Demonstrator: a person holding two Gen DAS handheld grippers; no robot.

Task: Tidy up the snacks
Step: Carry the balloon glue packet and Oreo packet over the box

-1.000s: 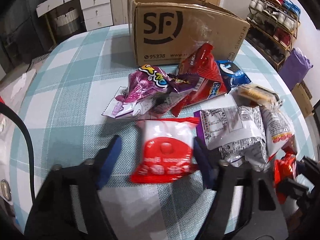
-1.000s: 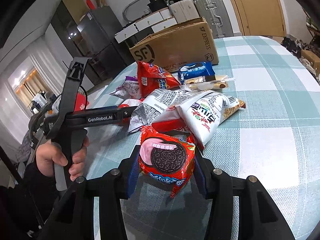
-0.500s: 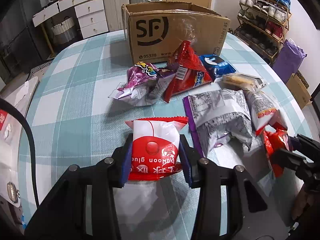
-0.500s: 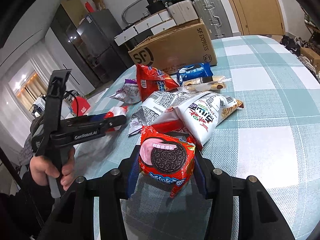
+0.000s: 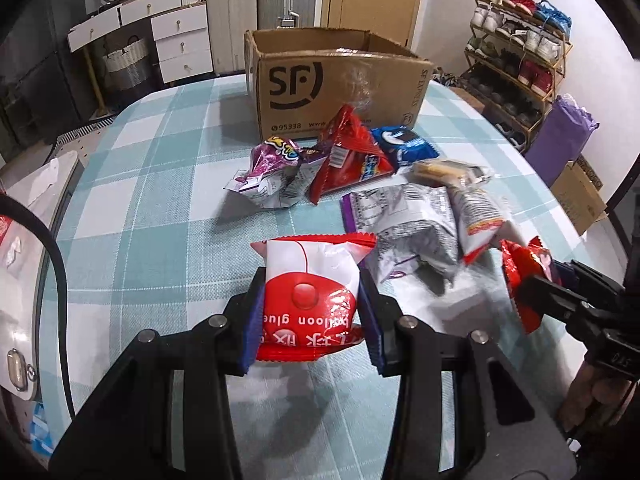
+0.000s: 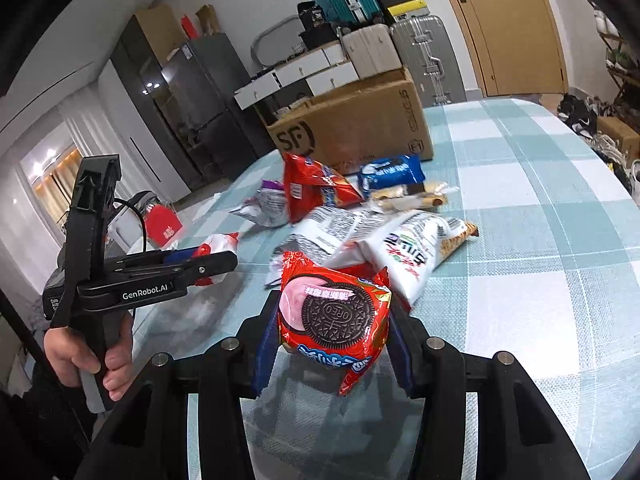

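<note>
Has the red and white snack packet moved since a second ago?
Yes. The red and white packet was lying on the checked tablecloth; now the left gripper has closed on it and lifted it clear.

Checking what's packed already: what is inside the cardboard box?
Only the cardboard box rim and a strip of bare inner wall show. Its front wall hides the floor, so any contents cannot be seen.

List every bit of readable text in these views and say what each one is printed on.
"SF", "95338", "www": front of the cardboard box.
"balloon glue", upside down: red and white packet in the left gripper.
"OREO", mirrored cookie: red packet in the right gripper.
"GenRobot.AI": side of the left gripper.
Chinese print and barcodes on the other packets: too small or blurred to read.
</note>
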